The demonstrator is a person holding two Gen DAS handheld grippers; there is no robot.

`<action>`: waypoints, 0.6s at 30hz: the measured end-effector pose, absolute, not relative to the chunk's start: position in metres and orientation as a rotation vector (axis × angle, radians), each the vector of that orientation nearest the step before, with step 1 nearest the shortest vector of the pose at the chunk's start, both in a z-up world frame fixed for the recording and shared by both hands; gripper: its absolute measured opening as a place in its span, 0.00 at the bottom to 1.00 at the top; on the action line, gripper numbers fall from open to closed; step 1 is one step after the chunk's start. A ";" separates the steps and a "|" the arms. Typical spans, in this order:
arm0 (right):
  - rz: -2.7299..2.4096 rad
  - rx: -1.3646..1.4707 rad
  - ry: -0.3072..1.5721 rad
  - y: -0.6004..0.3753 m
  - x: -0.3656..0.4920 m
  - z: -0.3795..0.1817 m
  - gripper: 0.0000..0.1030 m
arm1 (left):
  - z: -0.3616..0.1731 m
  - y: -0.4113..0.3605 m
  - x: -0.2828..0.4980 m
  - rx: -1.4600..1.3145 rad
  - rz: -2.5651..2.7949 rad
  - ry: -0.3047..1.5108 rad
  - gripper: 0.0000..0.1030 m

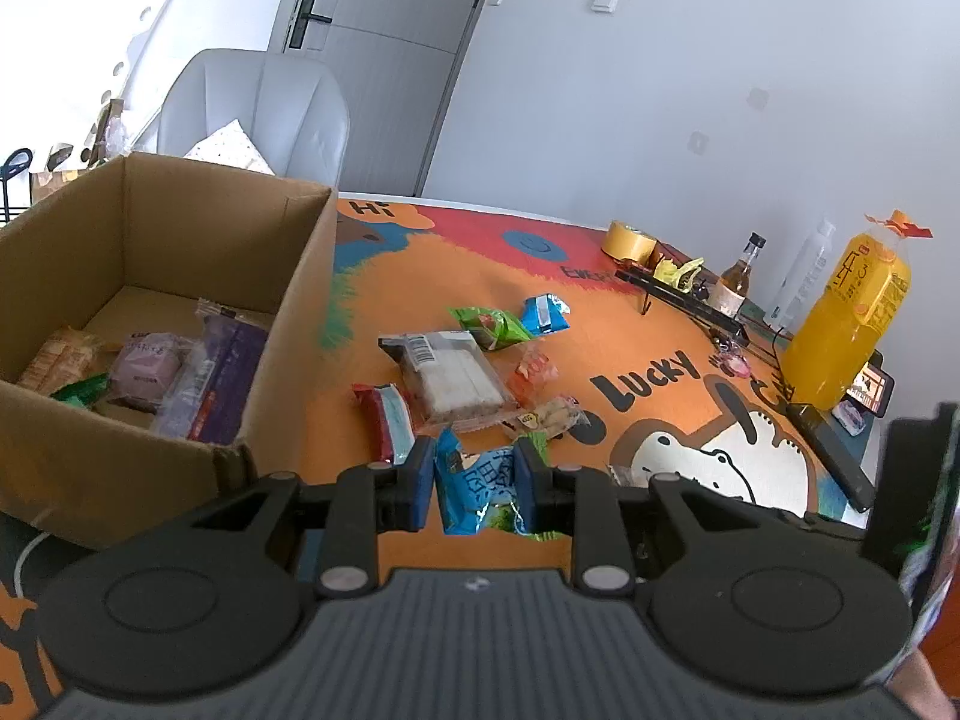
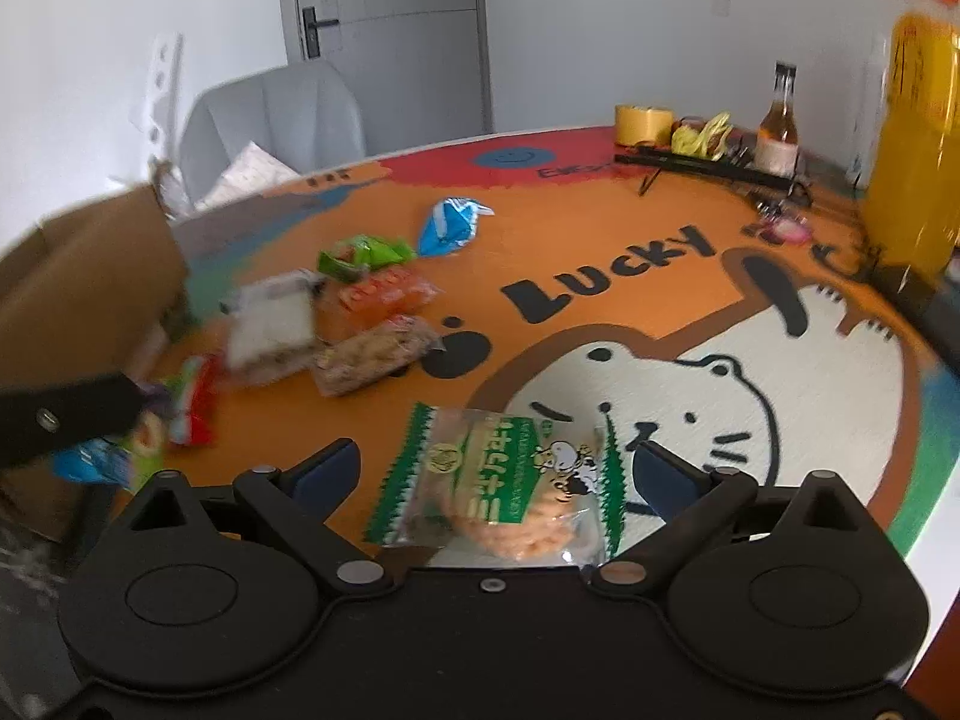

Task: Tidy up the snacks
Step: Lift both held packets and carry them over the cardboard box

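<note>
1. While the left tongs (image 1: 474, 483) pinch a blue snack packet (image 1: 480, 495) near the cardboard box (image 1: 288, 324), the slick foil may slip.
2. Right tongs (image 2: 495, 471) spread wide around the rice cracker packet (image 2: 498, 480) on the counter (image 2: 600, 228); closing could crush it.

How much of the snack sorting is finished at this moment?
Done: several packets already lie in the cardboard box. In hand: the left hand-held gripper is shut on a blue snack packet; the right hand-held gripper is open around a green-edged cracker packet. Left: about seven packets on the table mat.
</note>
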State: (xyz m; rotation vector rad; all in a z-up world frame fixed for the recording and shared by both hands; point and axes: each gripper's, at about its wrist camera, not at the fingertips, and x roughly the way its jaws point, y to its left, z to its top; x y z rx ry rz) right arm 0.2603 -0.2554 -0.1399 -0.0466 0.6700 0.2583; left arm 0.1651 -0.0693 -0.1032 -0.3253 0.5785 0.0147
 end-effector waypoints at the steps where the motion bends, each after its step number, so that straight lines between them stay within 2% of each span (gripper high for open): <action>1: 0.254 -0.063 0.665 -0.254 0.259 -0.141 0.90 | -0.104 -0.069 0.166 -0.325 0.013 0.580 0.26; 7: 0.257 -0.060 0.633 -0.262 0.256 -0.141 0.63 | -0.107 -0.071 0.168 -0.316 0.017 0.592 0.26; 9: 0.268 -0.029 0.622 -0.268 0.254 -0.136 0.59 | -0.109 -0.072 0.168 -0.319 0.021 0.594 0.26; 10: 0.274 -0.017 0.620 -0.270 0.254 -0.134 0.51 | -0.109 -0.072 0.168 -0.319 0.023 0.595 0.26; 18: 0.318 0.030 0.579 -0.276 0.246 -0.114 0.48 | -0.095 -0.071 0.165 -0.312 0.018 0.564 0.26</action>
